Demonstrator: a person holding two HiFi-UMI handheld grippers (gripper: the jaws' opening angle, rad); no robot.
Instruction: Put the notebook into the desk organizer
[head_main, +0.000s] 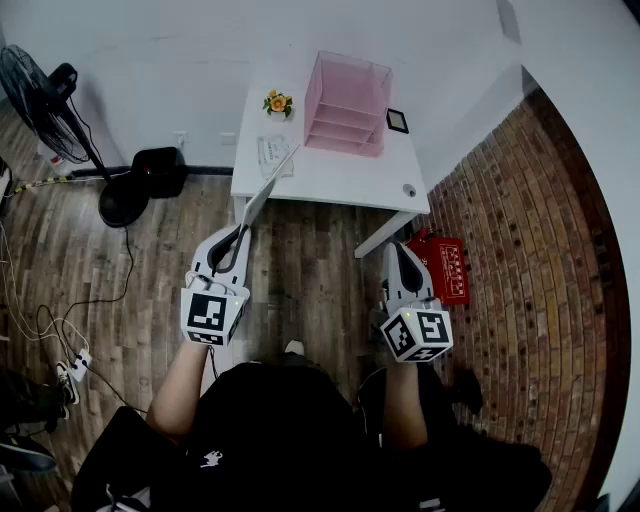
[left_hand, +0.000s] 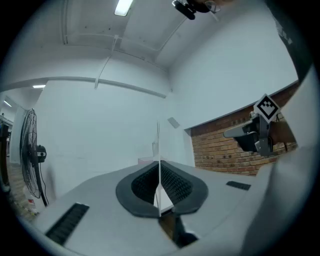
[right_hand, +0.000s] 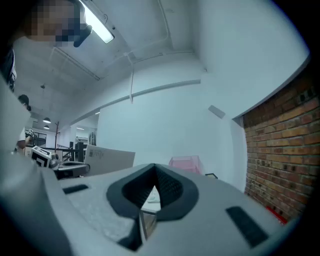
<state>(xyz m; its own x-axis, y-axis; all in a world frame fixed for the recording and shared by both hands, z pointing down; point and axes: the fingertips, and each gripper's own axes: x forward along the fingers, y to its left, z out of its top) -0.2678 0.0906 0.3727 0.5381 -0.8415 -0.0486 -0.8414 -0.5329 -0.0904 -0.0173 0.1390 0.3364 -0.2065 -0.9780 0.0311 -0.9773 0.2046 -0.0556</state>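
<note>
My left gripper (head_main: 243, 232) is shut on a thin pale notebook (head_main: 272, 185), which juts forward over the near edge of the white table (head_main: 330, 180). In the left gripper view the notebook (left_hand: 159, 150) stands edge-on between the pads of that gripper (left_hand: 159, 175). The pink desk organizer (head_main: 345, 103) stands at the back of the table, beyond the notebook's tip. My right gripper (head_main: 398, 250) hovers level in front of the table's right corner, shut with nothing in it. In the right gripper view the gripper (right_hand: 154, 182) faces the organizer (right_hand: 185, 162), with the notebook (right_hand: 110, 159) to its left.
On the table sit a small flower pot (head_main: 277, 103), a printed sheet (head_main: 275, 155), a small black device (head_main: 397, 120) and a round knob (head_main: 408, 189). A standing fan (head_main: 40, 100) and black box (head_main: 160, 170) are at left. A red case (head_main: 440, 265) lies under the right corner.
</note>
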